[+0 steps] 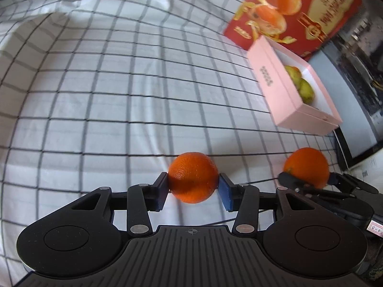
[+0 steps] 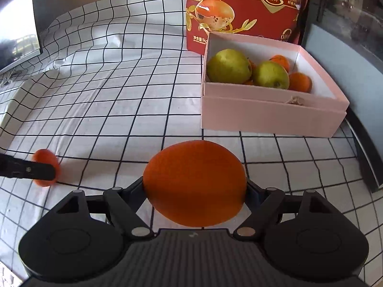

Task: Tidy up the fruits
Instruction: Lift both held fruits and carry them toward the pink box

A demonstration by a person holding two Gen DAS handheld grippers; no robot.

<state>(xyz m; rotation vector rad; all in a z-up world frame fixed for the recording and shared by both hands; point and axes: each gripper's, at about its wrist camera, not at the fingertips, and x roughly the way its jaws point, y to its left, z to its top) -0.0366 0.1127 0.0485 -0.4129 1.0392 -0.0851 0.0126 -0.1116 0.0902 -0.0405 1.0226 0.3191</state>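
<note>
- Left tongs (image 1: pixel 194 186) clamp a small orange (image 1: pixel 193 177); right tongs (image 2: pixel 195 191) clamp a larger orange (image 2: pixel 194 183).
- Pink box (image 2: pixel 270 117) already holds pears (image 2: pixel 227 65) and oranges; judged nearly done, these two left.

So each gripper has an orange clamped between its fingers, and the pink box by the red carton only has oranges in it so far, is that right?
Not quite. The pink box holds two green pears as well as small oranges, as the right wrist view shows. The rest stands: the left gripper grips one orange, the right gripper another, and the box sits by the red carton.
</note>
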